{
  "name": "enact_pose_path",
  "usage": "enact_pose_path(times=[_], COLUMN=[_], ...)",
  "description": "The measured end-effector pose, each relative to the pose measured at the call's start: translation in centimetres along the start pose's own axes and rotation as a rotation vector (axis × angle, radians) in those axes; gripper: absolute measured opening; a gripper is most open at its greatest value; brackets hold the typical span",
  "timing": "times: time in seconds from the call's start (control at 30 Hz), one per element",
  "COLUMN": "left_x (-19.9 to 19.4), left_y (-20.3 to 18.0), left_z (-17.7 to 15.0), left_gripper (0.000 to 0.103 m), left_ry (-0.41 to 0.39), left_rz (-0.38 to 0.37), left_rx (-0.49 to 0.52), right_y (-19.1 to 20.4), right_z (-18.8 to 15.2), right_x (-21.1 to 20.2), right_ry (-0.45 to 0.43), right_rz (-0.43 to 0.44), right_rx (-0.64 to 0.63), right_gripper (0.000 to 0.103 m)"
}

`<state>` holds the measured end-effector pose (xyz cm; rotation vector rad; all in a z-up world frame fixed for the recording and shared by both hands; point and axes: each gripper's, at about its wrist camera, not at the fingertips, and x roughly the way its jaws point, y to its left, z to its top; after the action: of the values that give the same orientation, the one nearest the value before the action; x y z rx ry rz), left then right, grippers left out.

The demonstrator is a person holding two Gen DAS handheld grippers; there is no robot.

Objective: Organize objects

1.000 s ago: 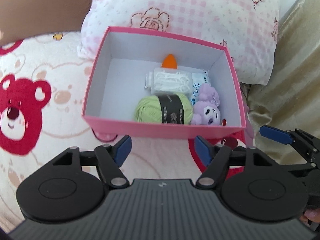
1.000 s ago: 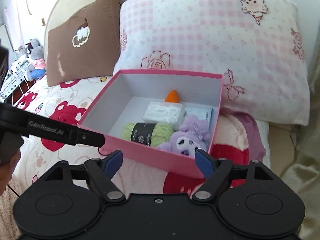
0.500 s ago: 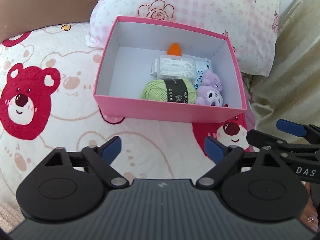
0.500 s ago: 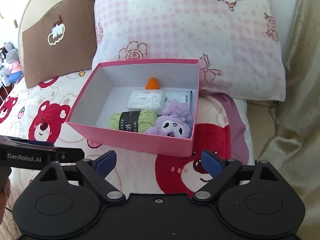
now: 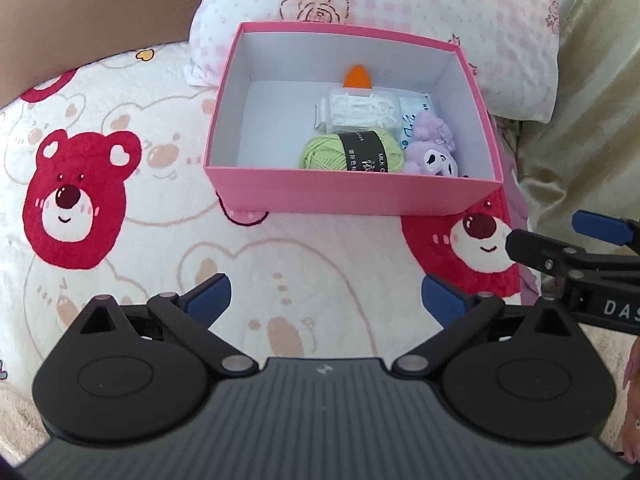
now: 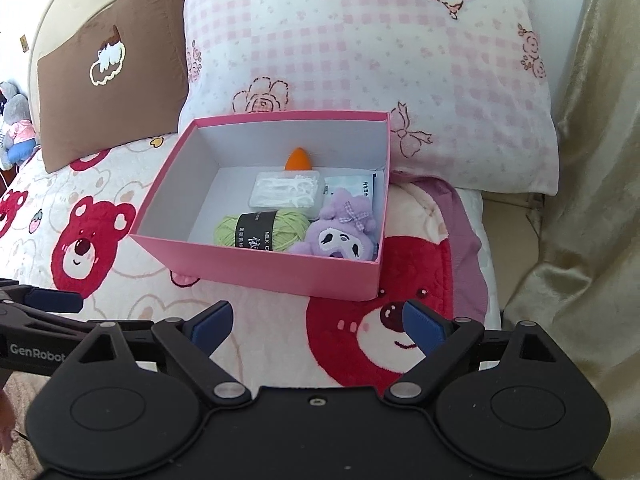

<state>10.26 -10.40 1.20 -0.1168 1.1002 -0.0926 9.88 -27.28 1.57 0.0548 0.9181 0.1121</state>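
A bed under a bear-print blanket (image 6: pixel 100 208), brown cushion (image 6: pixel 116 80) and pink checked pillow (image 6: pixel 360 60) at its head, a gold curtain (image 6: pixel 580 200) alongside, daylit.

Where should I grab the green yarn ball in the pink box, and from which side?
Probably grip the green yarn ball across its black band, coming straight down from above. It lies on its side against the pink box's near wall, with the purple plush crowding one end, so side approaches look blocked.
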Motion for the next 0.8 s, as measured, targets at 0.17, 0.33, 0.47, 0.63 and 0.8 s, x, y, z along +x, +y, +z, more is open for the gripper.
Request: enact_pose_path(times=[0.17, 0.33, 0.47, 0.63, 0.8], left_x=[-0.6, -0.9, -0.9, -1.3, -1.6], left_y=[0.0, -0.2, -0.2, -0.5, 0.0], left_z=[0.0, 0.1, 0.1, -0.1, -0.4], left_gripper=[0.103, 0.103, 0.103, 0.103, 0.103], left_ry=[-0.020, -0.022, -0.015, -0.013, -0.005], left_rz=[0.027, 0.034, 0.033, 0.061, 0.066], left_rx=[-0.010, -0.009, -0.015, -0.001, -0.025], right_y=[0.0, 0.0, -0.2, 0.3, 0.7], right_z=[-0.1, -0.3, -0.5, -0.6, -0.5], right_x=[-0.4, -0.6, -0.5, -0.4, -0.6], right_ry=[0.006, 0.016, 0.026, 0.041, 0.040], right_rz=[-0.003, -0.016, -0.010, -0.021, -0.027], right_rx=[-0.002, 0.003, 0.014, -0.007, -0.014], right_gripper=[0.094, 0.094, 0.094, 0.094, 0.094])
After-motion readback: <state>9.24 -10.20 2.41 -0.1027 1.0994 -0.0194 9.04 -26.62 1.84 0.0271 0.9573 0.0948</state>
